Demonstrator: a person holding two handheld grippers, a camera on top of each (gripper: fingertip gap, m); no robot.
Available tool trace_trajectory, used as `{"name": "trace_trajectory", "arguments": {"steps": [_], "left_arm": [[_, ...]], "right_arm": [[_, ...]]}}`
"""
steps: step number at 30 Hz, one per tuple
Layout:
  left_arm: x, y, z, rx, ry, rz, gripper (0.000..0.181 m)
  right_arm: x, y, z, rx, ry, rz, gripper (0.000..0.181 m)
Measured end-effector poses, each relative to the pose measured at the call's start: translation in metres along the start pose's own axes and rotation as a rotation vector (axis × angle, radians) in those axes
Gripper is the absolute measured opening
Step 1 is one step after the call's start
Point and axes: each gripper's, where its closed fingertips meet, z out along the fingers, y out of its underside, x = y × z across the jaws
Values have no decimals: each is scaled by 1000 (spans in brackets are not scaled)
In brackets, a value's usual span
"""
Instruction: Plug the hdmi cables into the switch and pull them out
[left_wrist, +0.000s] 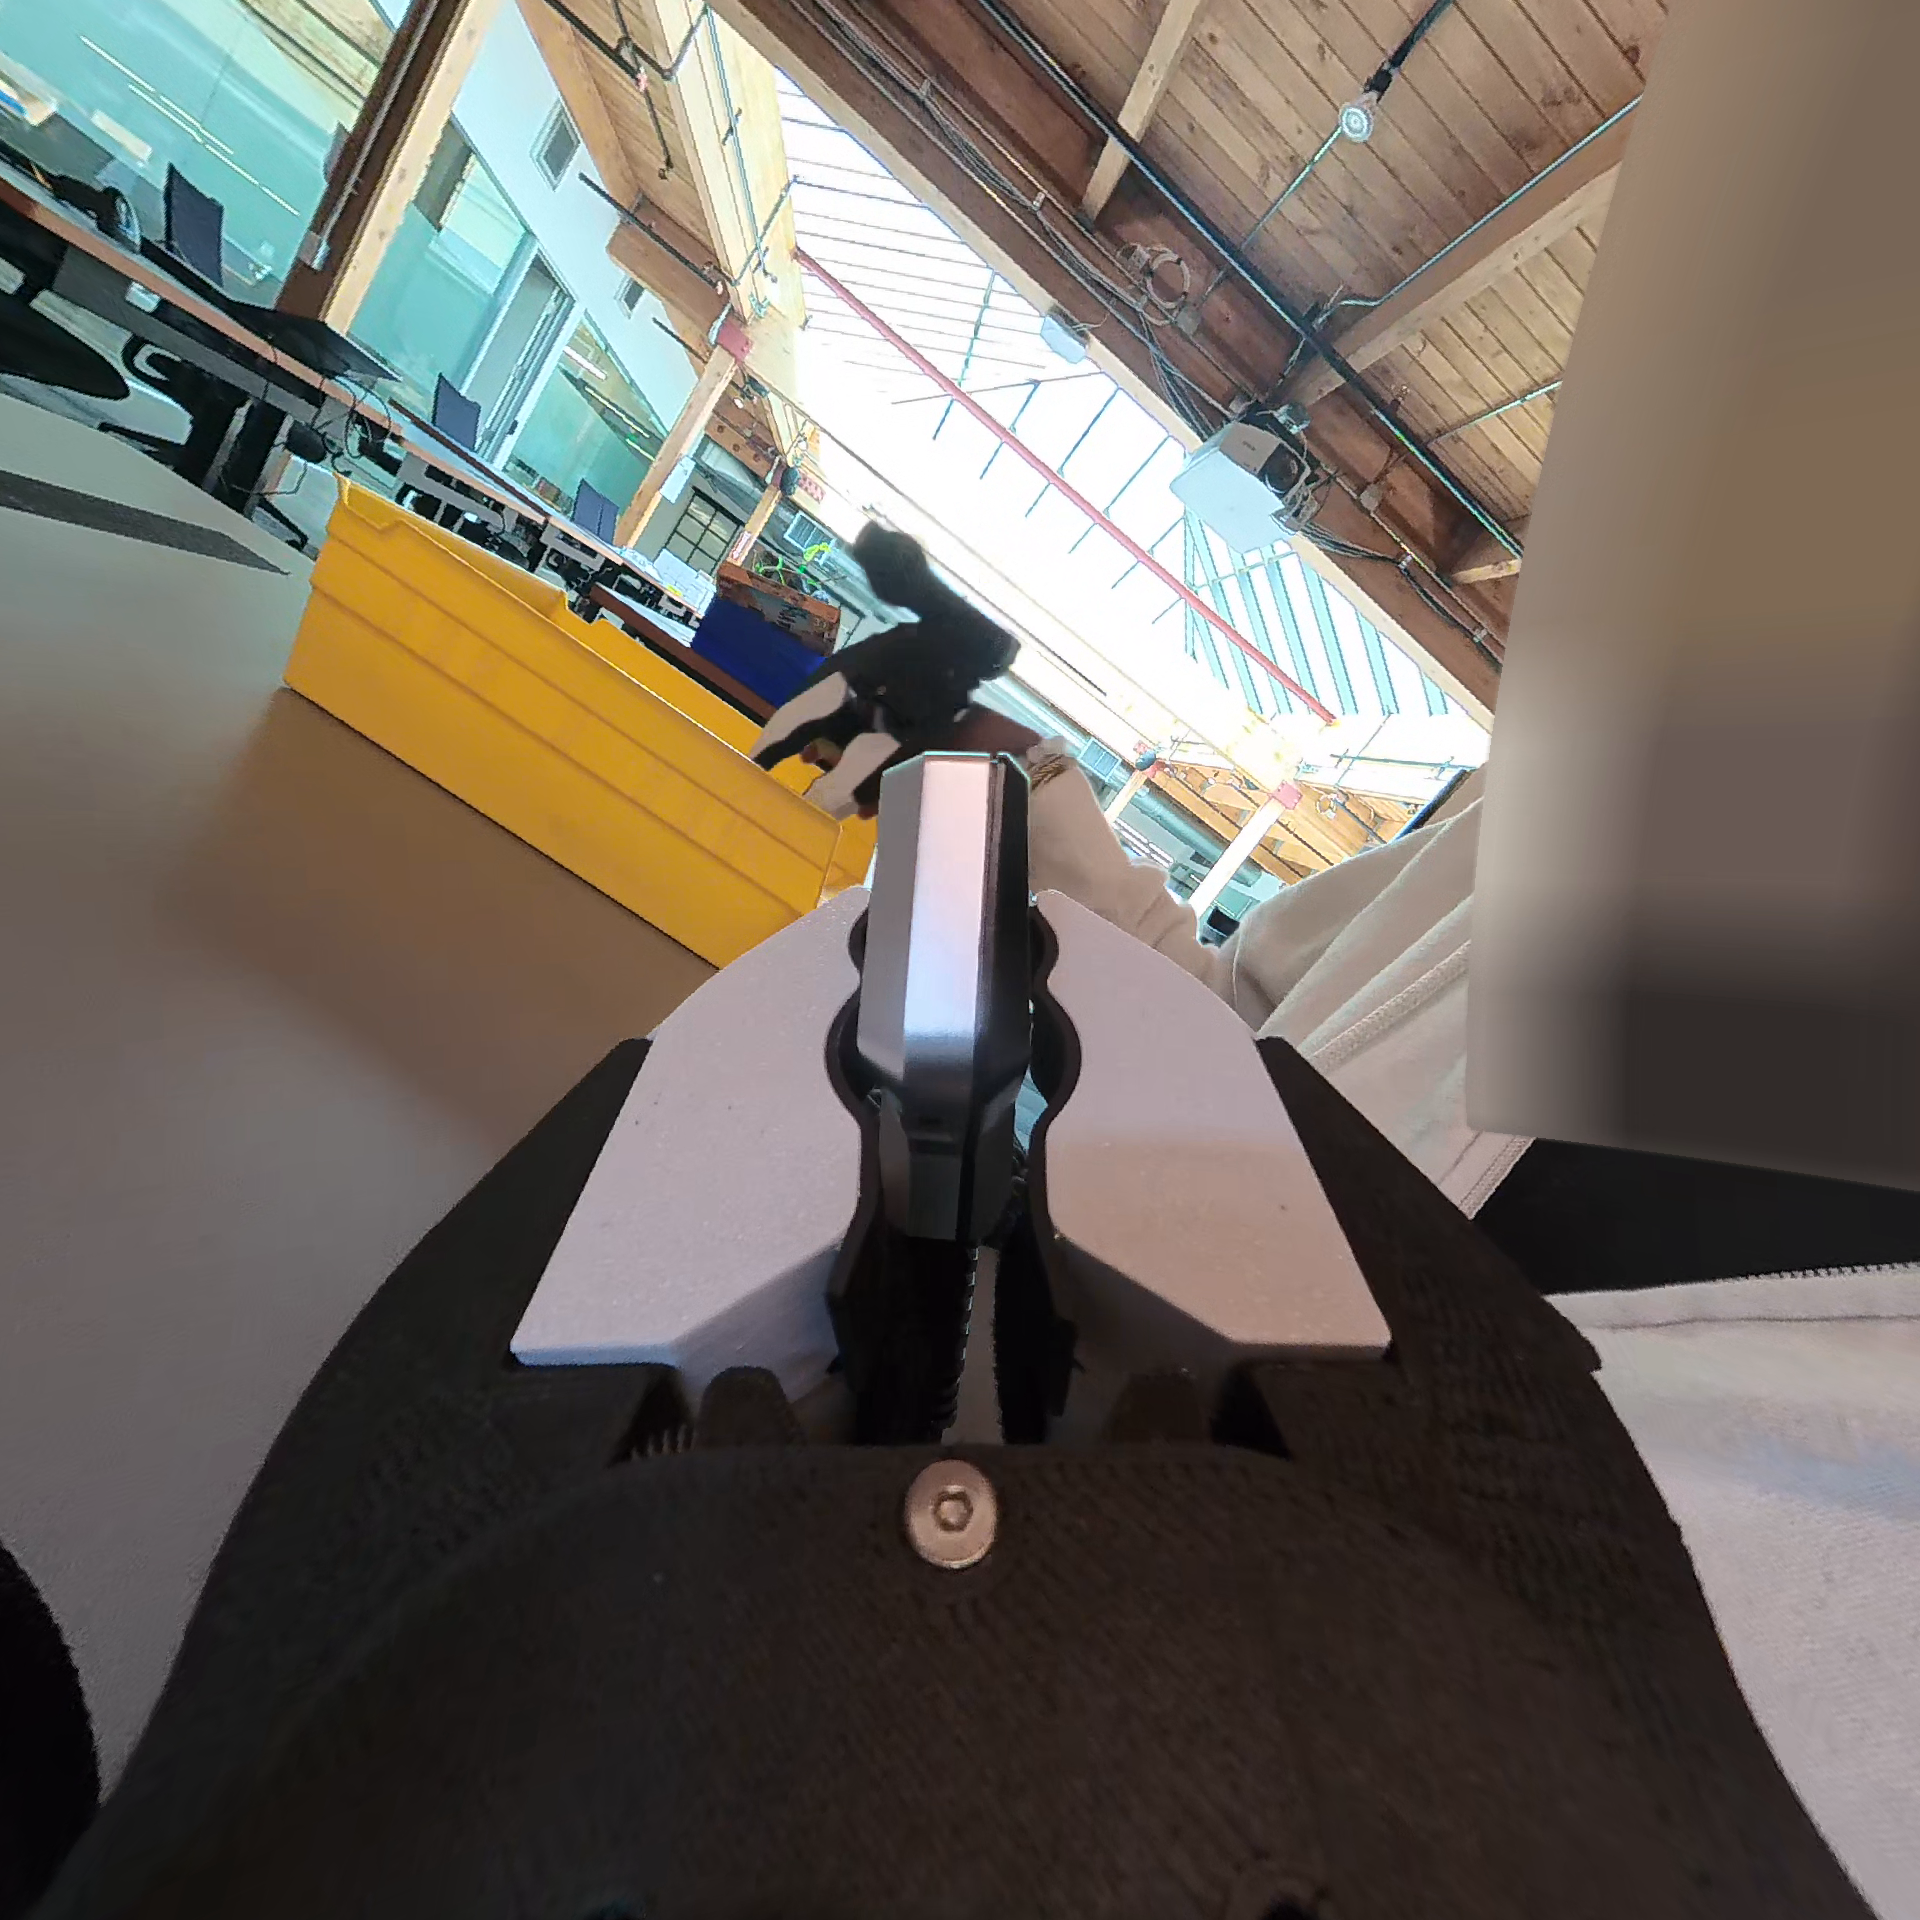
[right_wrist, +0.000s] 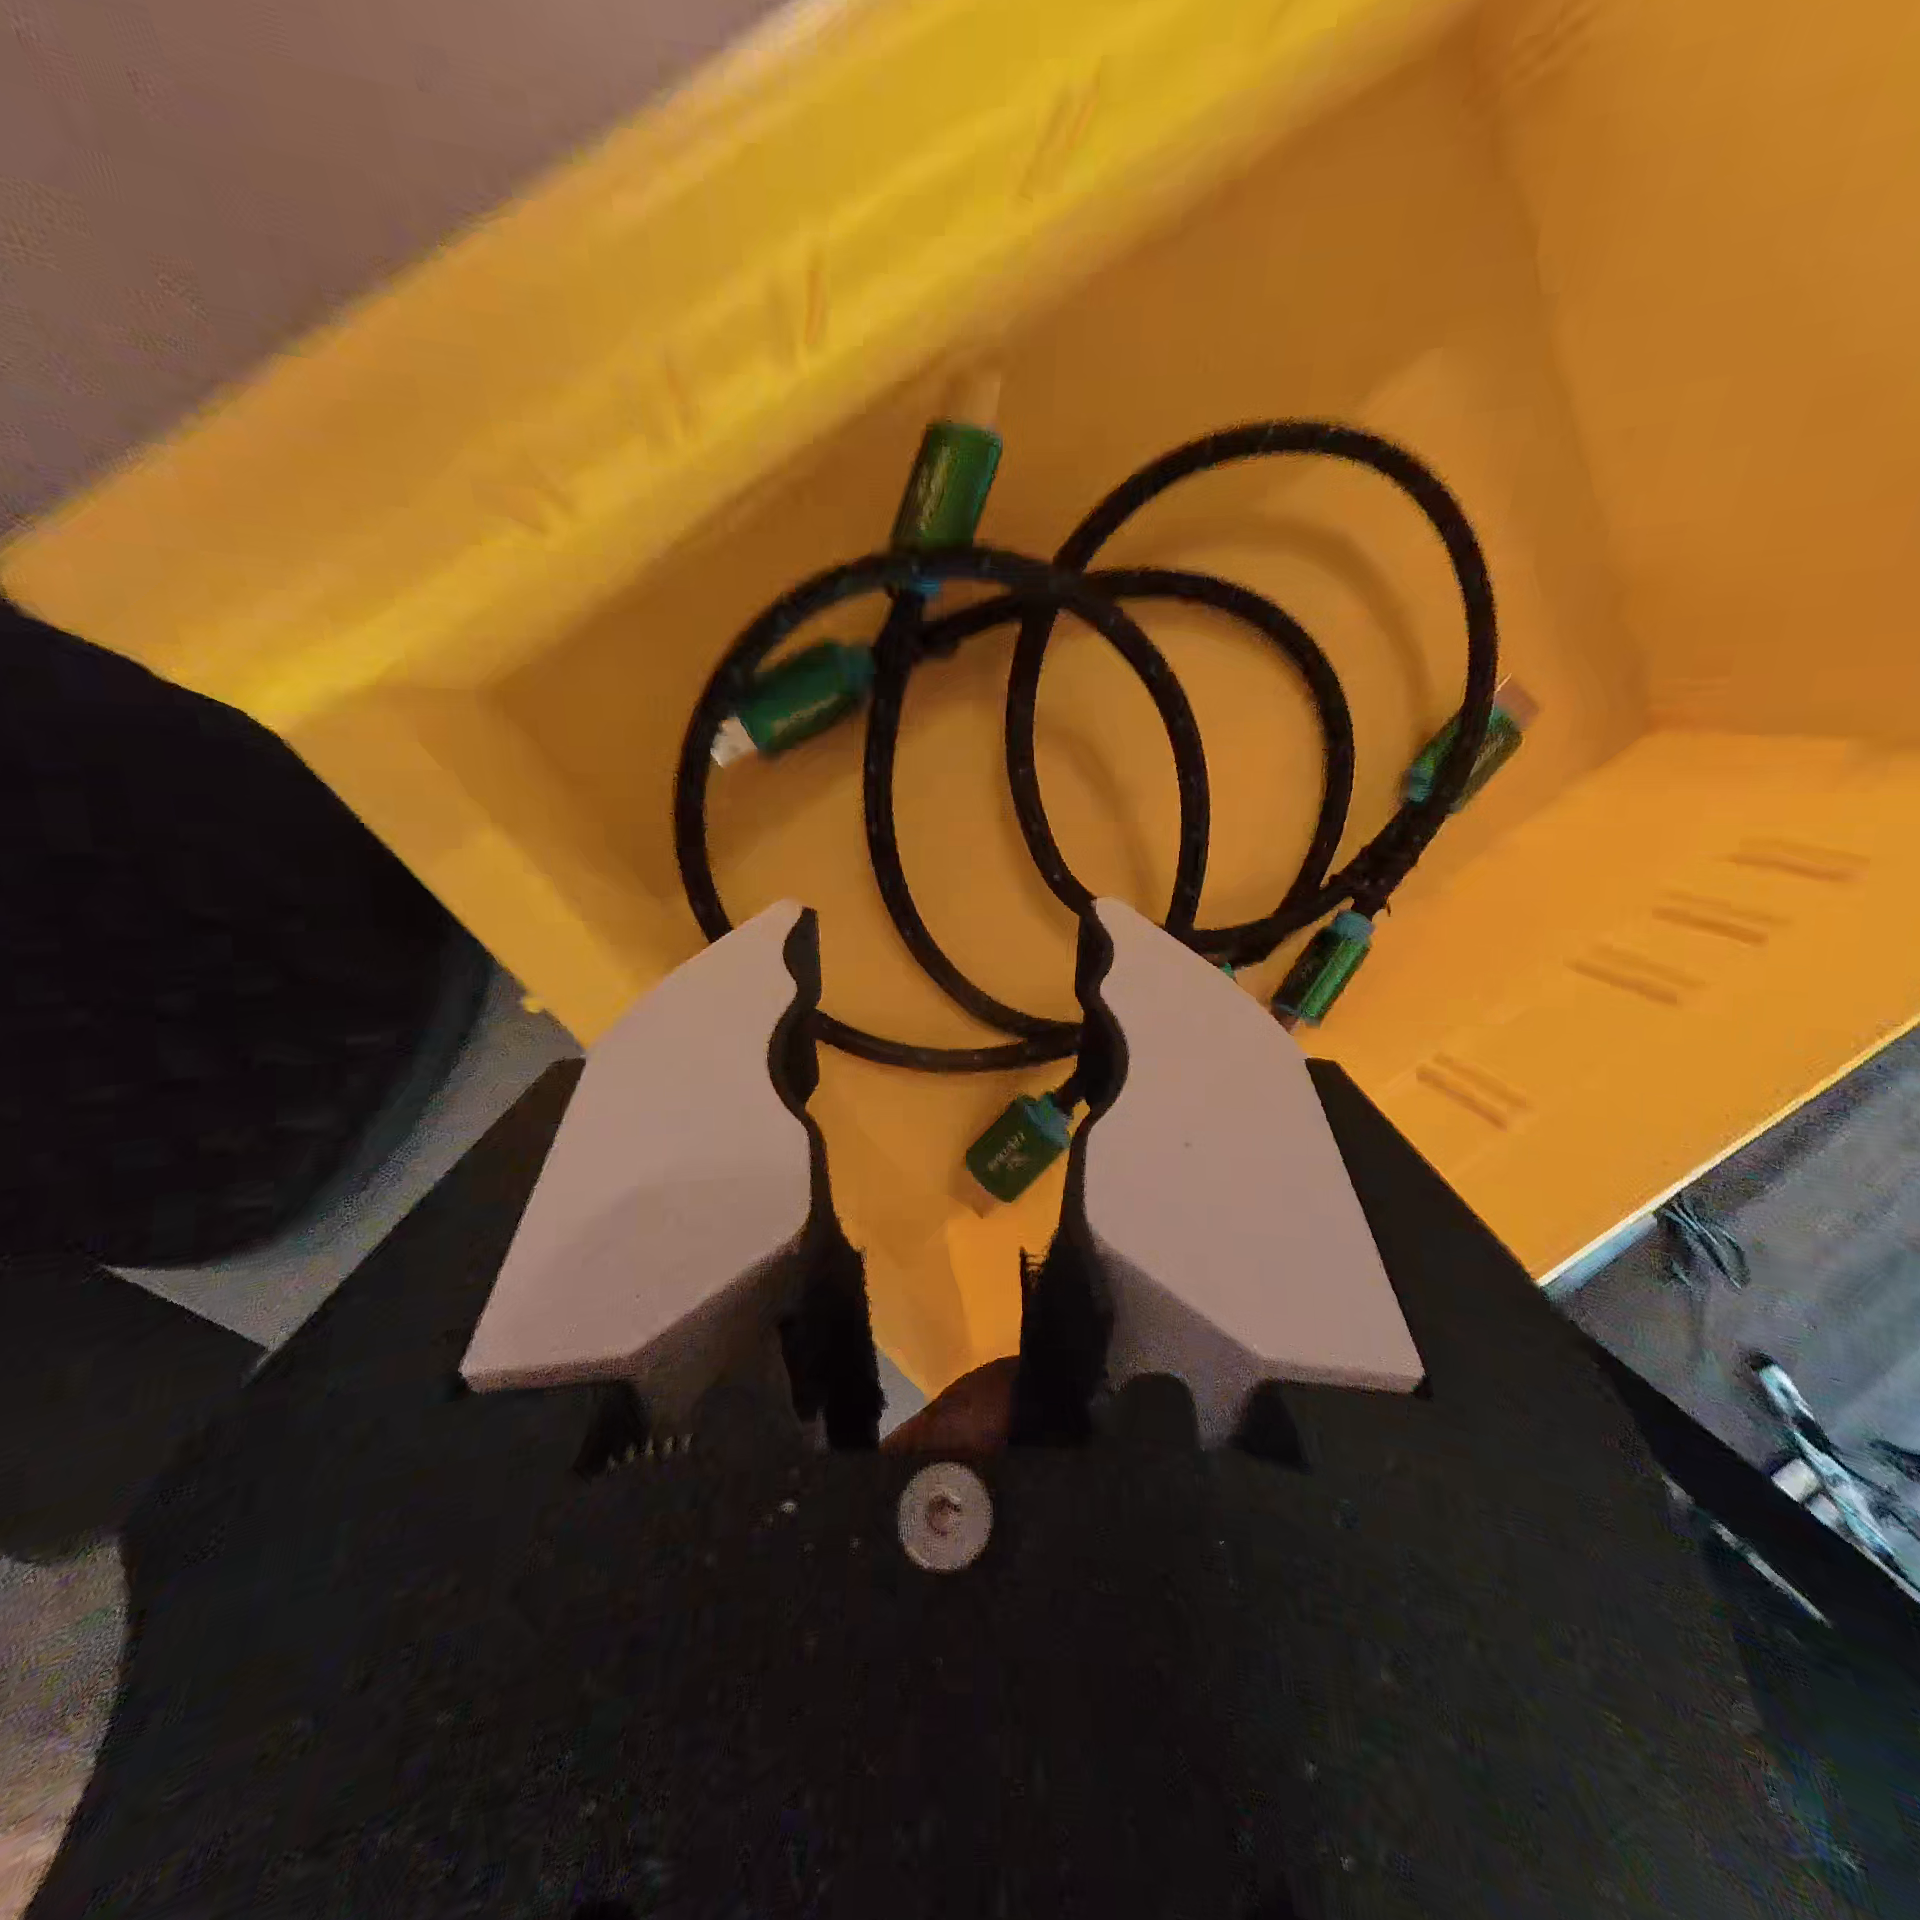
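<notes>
My left gripper is shut on a slim grey metal switch, held edge-up above the beige table and tilted toward the ceiling. My right gripper is open and empty, hovering over a yellow bin. In the bin lie black braided HDMI cables in loops, with several green plugs: one at the top, one on the left, one close between my fingers. The right gripper also shows far off in the left wrist view, above the bin.
The yellow bin stands on the beige table ahead and left of the switch. A person's pale sleeve reaches toward the bin. A blurred patch covers the upper right. Desks and chairs stand in the background.
</notes>
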Motion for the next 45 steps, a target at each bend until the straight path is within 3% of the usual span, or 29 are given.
{"name": "trace_trajectory", "arguments": {"steps": [2,4,6,10,14,17,21,25,28,32,36,41,45], "left_arm": [[1,0,0,2,2,1,25],[1,-1,-1,7,3,1,25],[2,-2,-1,9,5,0,25],[2,0,0,3,4,-6,26],[1,2,1,-9,4,-10,26],[1,2,0,-8,4,-9,26],[1,3,1,-13,4,-12,26],[1,4,1,-20,3,-14,26],[1,3,1,-17,4,-13,26],[1,3,1,-18,3,-13,26],[0,5,1,-25,0,-20,26],[-1,5,2,-28,-1,-24,26],[-1,5,1,-28,-1,-25,26]], "right_arm": [[7,14,18,-134,13,-93,61],[5,12,33,-132,-43,-126,84],[6,13,44,-163,-93,-112,92],[21,20,58,-254,-54,-271,77],[6,24,60,-299,-206,-275,45],[-4,36,55,-362,-305,-220,44],[4,17,42,-201,-296,-119,53],[25,-2,37,-53,-241,-35,103],[12,6,49,-121,-346,-31,128],[-5,18,56,-205,-470,11,119],[-5,15,40,-195,-549,72,80],[35,-3,42,-73,-357,50,91],[57,-29,56,37,-252,-11,131]]}}
